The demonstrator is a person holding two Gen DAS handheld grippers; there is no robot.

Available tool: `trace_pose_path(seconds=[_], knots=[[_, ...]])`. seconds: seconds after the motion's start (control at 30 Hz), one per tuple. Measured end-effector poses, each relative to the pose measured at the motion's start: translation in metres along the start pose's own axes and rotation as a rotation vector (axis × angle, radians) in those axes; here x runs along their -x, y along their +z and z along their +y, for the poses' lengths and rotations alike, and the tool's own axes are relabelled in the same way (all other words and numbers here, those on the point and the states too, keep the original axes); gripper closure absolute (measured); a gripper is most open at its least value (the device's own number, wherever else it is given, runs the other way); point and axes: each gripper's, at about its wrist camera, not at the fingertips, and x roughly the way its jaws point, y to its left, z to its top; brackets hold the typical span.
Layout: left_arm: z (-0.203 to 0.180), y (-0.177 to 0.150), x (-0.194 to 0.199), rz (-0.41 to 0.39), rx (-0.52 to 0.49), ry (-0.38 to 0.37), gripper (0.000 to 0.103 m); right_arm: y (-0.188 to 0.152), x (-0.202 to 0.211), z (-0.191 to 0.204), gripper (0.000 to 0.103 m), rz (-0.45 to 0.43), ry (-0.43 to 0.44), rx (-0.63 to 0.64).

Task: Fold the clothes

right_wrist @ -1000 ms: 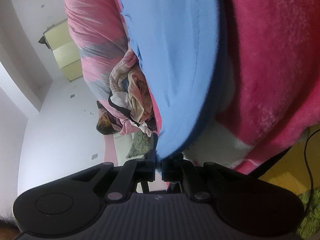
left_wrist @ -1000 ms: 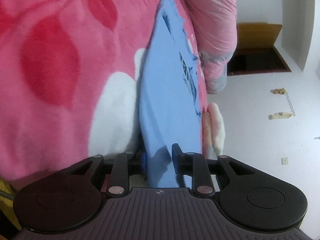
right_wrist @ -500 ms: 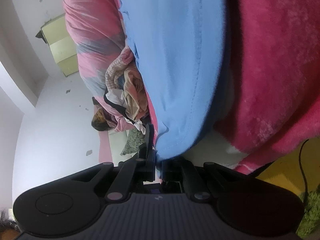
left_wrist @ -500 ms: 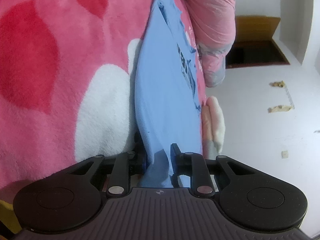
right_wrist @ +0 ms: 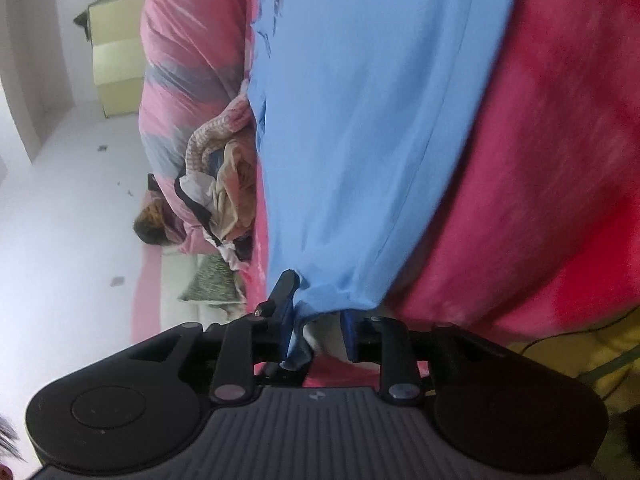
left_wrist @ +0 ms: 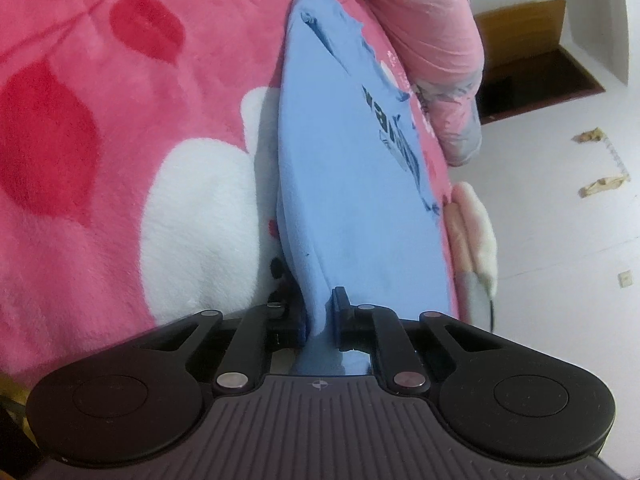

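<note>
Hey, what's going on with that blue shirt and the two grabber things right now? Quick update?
Left gripper jaws closing, pinching blue shirt. Right gripper jaws just opening, shirt edge loose between them. Shirt on pink blanket; clothes pile beside it.

**Text check: nothing legible**

Blue T-shirt [left_wrist: 352,184] is showing a dark printed graphic with block letters, but it's lying foreshortened and creased, so the letters aren't reading as any word. In the right wrist view the same print is showing only as blurred dark marks at the shirt's edge.
</note>
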Motion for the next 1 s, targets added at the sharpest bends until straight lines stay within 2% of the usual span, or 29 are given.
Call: trace_pose_path(seconds=[0.1, 0.27, 0.4, 0.5, 0.57, 0.67, 0.73, 0.83, 1.0], knots=[[-0.003, -0.001, 0.001, -0.005, -0.012, 0.021, 0.093, 0.000, 0.016, 0.003, 0.070, -0.004, -0.022, 0.055], [-0.011, -0.003, 0.002, -0.016, -0.052, 0.058, 0.093, -0.004, 0.047, 0.018, 0.069, -0.005, -0.087, 0.205], [-0.018, -0.006, -0.001, -0.034, -0.083, 0.085, 0.093, -0.002, 0.083, 0.038, 0.069, -0.061, -0.136, 0.350], [-0.022, -0.008, -0.002, -0.038, -0.110, 0.111, 0.093, 0.009, 0.126, 0.052, 0.069, -0.172, -0.147, 0.419], [-0.025, -0.008, -0.002, -0.038, -0.117, 0.127, 0.093, 0.024, 0.169, 0.057, 0.069, -0.298, -0.174, 0.440], [-0.027, -0.009, -0.002, -0.043, -0.121, 0.148, 0.093, 0.050, 0.231, 0.056, 0.069, -0.486, -0.221, 0.432], [-0.029, -0.010, -0.002, -0.049, -0.122, 0.161, 0.093, 0.071, 0.259, 0.053, 0.069, -0.543, -0.251, 0.411], [-0.030, -0.013, -0.001, -0.060, -0.128, 0.180, 0.093, 0.102, 0.269, 0.051, 0.069, -0.528, -0.294, 0.421], [-0.034, -0.016, 0.000, -0.068, -0.139, 0.201, 0.093, 0.160, 0.243, 0.044, 0.069, -0.422, -0.316, 0.422]])
